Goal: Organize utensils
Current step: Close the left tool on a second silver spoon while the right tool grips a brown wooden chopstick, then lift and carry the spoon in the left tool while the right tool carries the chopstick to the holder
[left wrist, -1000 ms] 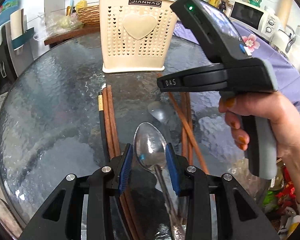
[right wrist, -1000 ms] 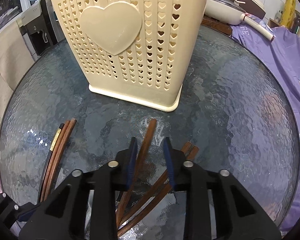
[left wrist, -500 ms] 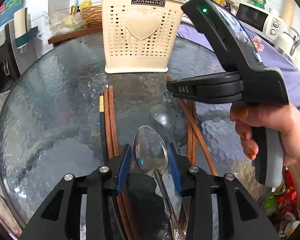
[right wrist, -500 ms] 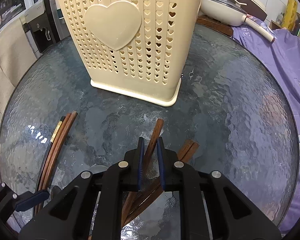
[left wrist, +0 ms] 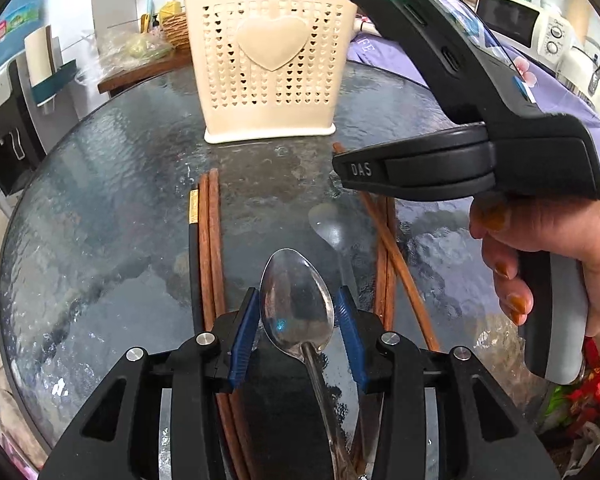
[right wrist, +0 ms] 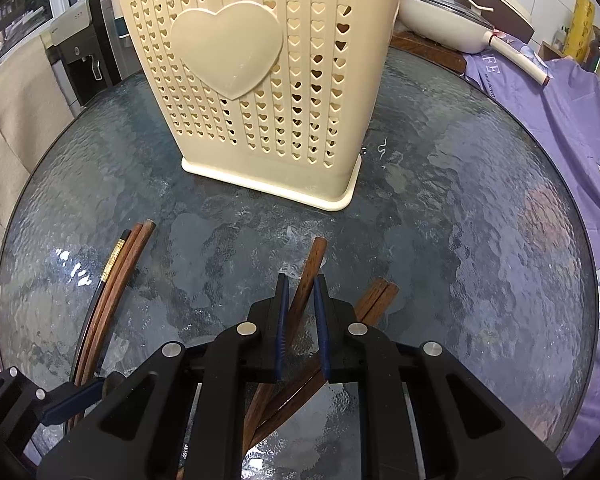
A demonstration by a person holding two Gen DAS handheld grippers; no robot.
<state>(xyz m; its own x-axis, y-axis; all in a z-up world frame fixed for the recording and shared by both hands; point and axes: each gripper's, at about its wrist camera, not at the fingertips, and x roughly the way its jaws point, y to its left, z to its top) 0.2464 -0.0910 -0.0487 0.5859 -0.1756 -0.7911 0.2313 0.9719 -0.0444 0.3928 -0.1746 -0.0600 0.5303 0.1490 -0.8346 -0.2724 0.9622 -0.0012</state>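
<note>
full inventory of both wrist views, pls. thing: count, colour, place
utensil holder: 1, cream with heart cut-outs, upright at the table's far side
spoon: 1, silver, bowl between the left fingers
held chopstick: 1, brown, between the right fingers
left chopstick bundle: 3, two brown and one black with a gold band, flat on the glass left of the spoon
right chopsticks: at least 2, brown, on the glass under the right gripper
glass table: 1, round, textured dark glass
purple cloth: 1, floral, right of the table
microwave: 1, white, background right
pan: 1, white, behind the table
left gripper: black, blue pads
right gripper: black, blue pads
hand: 1, on the right gripper's handle
</note>
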